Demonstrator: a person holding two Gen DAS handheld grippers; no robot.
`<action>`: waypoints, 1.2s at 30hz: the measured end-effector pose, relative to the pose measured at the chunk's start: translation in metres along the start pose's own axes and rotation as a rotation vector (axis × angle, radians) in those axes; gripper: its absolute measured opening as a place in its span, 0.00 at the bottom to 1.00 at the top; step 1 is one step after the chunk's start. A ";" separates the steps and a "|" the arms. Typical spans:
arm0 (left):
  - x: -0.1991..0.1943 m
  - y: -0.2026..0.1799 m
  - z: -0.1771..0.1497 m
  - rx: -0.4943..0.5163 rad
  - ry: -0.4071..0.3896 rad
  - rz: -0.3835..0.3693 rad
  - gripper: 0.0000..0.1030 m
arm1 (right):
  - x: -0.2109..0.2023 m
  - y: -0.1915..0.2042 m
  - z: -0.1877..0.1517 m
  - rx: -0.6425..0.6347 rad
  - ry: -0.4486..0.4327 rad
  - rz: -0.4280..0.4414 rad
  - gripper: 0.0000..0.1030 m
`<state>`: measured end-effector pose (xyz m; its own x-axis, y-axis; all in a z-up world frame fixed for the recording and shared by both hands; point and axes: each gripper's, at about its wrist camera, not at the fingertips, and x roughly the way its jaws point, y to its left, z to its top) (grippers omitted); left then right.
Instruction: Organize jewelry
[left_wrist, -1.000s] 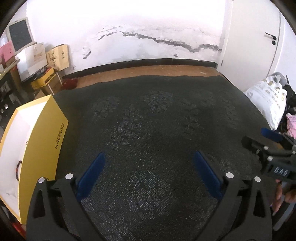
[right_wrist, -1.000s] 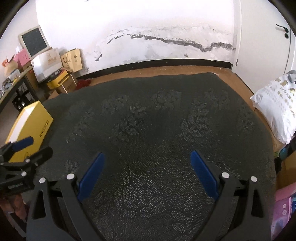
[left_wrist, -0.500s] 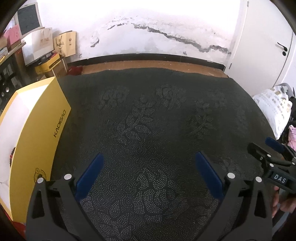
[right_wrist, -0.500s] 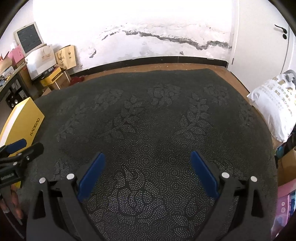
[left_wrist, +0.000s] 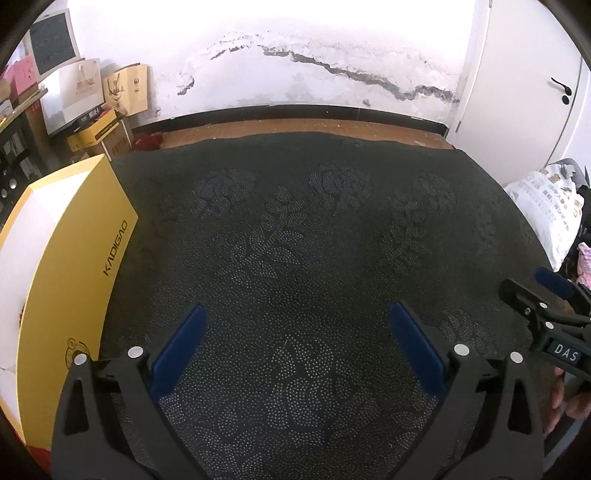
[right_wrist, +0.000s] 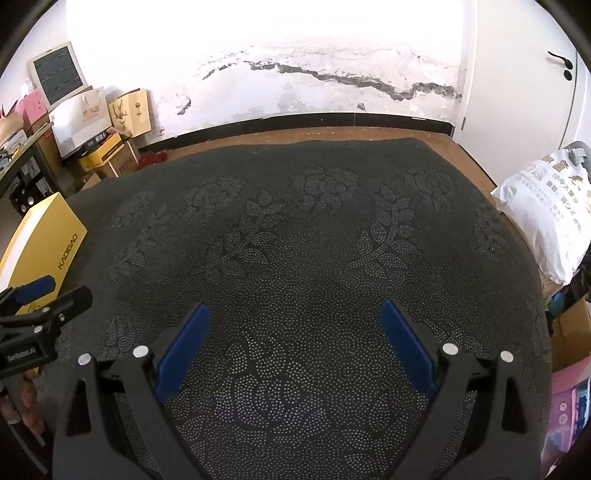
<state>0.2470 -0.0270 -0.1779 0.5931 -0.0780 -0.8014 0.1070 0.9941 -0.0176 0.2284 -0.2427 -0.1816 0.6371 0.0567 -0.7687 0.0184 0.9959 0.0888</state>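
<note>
Both tongs gape wide, holding nothing: left tongs, right tongs. The yellow KADIGAO box lies at nine o'clock of the left tongs, on the dark floral-patterned desk.

cloth: dark grey-black, dotted with pale flowers and leaves
box: yellow outside, white inside (dark lettering on its side)
left gripper: black frame, blue pads
right gripper: black frame, blue pads
wall: white, with a dark crack
sack: white, gold print
</note>
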 end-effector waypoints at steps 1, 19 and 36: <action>0.000 0.000 -0.001 0.001 0.000 0.000 0.94 | 0.000 0.000 0.000 -0.002 -0.001 0.000 0.88; 0.000 0.001 0.001 -0.013 0.003 0.004 0.94 | -0.003 0.001 0.001 -0.013 -0.010 -0.006 0.88; 0.000 0.002 0.000 -0.011 0.007 0.006 0.94 | -0.008 0.005 0.002 -0.022 -0.028 -0.011 0.88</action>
<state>0.2472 -0.0252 -0.1776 0.5883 -0.0716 -0.8055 0.0950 0.9953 -0.0191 0.2246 -0.2387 -0.1737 0.6581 0.0437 -0.7517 0.0091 0.9978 0.0659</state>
